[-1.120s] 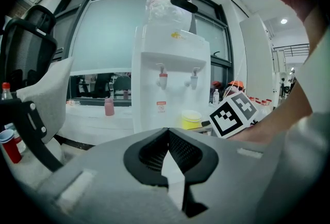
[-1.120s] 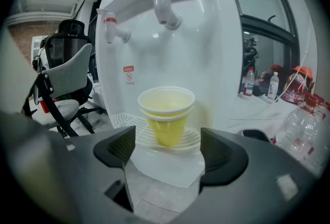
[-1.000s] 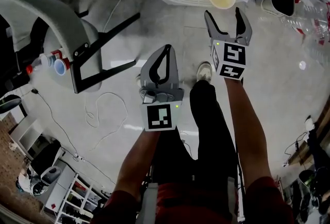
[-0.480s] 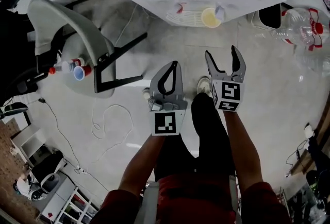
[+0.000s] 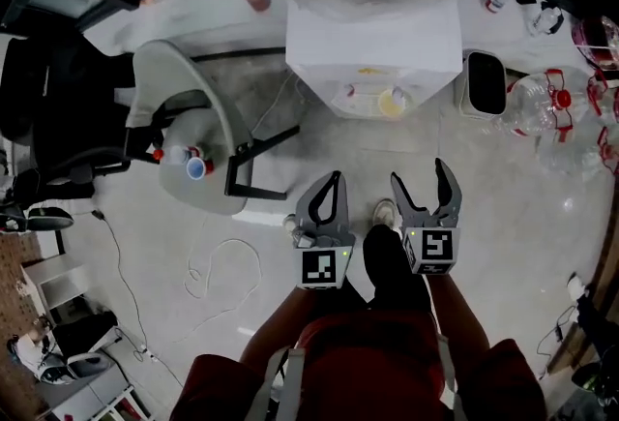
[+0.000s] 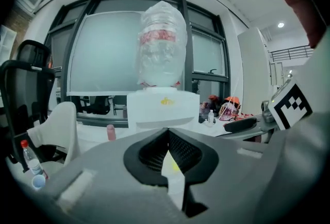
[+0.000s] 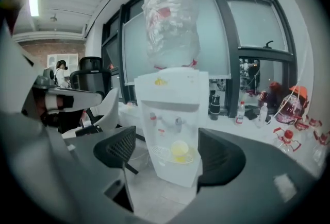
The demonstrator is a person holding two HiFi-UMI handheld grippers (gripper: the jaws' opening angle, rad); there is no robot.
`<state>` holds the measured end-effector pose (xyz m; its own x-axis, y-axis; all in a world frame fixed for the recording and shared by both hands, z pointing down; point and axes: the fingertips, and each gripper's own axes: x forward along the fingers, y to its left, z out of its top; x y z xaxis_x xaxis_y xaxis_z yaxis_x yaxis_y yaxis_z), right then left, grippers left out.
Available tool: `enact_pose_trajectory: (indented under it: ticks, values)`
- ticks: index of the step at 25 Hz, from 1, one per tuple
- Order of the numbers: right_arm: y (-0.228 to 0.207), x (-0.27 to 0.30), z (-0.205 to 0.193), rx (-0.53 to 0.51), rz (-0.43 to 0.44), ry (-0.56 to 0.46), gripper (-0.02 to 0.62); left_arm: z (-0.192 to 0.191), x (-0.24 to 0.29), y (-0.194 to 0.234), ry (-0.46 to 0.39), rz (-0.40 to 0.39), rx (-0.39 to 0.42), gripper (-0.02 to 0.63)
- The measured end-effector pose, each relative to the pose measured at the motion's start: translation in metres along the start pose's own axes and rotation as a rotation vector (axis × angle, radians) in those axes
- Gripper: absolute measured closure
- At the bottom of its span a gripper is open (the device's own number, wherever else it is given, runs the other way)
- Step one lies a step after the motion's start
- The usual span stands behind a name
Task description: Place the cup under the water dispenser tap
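Concrete floor (image 5: 522, 216) | round yellow cup (image 5: 392, 102) in boxy dispenser (image 5: 372, 46) | left hand-held gripper (image 5: 334, 180) together | right hand-held gripper (image 5: 420, 175) apart

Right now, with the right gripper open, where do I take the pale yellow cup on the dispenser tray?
Grip the pale yellow cup across its side wall, below the rim, coming level from the front. It seems upright on the white water dispenser's drip tray, with taps overhead and the recess behind, so only the front is open. The right gripper's jaws stand apart.
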<state>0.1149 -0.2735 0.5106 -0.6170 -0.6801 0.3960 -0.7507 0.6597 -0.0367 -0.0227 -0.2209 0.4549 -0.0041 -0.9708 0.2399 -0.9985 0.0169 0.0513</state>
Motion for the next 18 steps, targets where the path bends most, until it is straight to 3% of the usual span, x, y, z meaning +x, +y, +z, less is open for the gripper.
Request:
enact_pose_trajectory:
  ticks: [9,18]
  values:
    - [-0.002,-0.089,0.118,-0.052,0.019,-0.132,0.229,0.105,-0.051,-0.011,-0.065,0.023,0.042,0.6]
    - [-0.021,-0.132,0.223,-0.161,-0.022,-0.317,0.229,0.204,-0.071,-0.009,-0.242,0.06,0.074,0.6]
